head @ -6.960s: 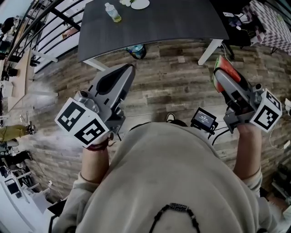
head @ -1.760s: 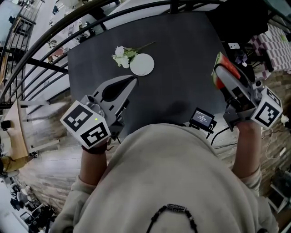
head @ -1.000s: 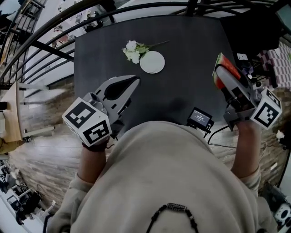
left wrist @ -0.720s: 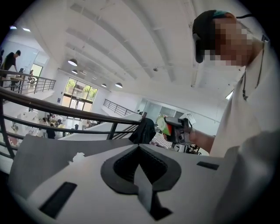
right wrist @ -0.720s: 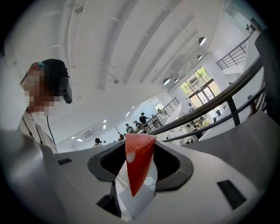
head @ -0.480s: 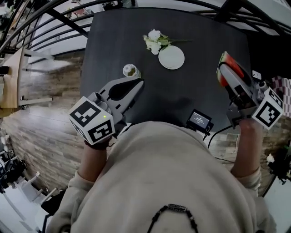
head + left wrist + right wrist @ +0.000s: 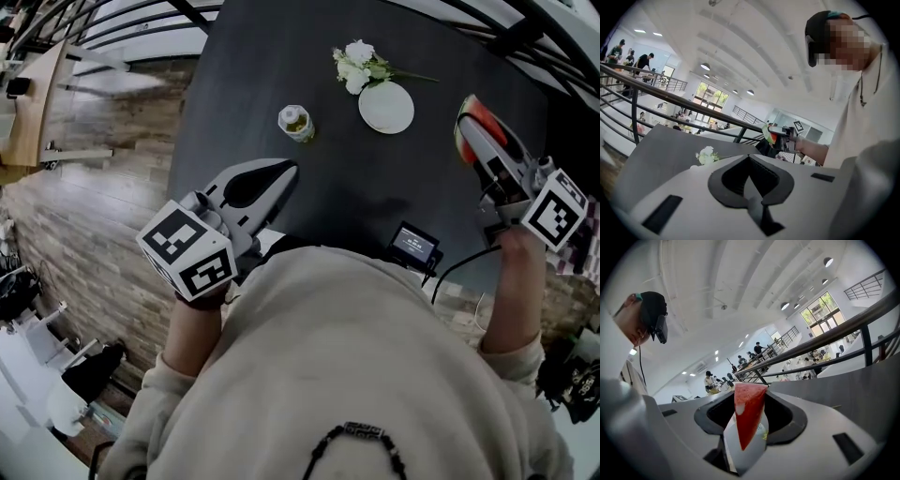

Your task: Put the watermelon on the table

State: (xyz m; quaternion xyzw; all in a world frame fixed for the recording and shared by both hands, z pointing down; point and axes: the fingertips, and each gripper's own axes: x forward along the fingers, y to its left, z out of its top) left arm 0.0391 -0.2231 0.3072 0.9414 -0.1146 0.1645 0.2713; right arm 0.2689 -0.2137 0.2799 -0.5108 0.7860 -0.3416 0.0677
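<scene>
The right gripper [image 7: 478, 139] is clamped on a watermelon slice [image 7: 748, 414]. The wedge stands between its two jaws, red flesh facing the camera and narrowing to a point at the bottom, and the jaws are spread fairly wide by it. In the head view the slice shows red with a green rind and sits over the right part of the dark counter [image 7: 272, 75], held in the air rather than resting on the surface. The left gripper view shows it raised beyond the counter's far side.

The left gripper [image 7: 287, 170] is closed with its tips meeting and nothing between them. It hangs over the near left part of the counter.

On the counter, a small bottle [image 7: 296, 122] stands just beyond the left gripper. Farther back, a white plate [image 7: 385, 107] touches a bunch of white flowers [image 7: 359, 63]. A small screen [image 7: 415, 246] sits at the person's chest, between the two arms.
</scene>
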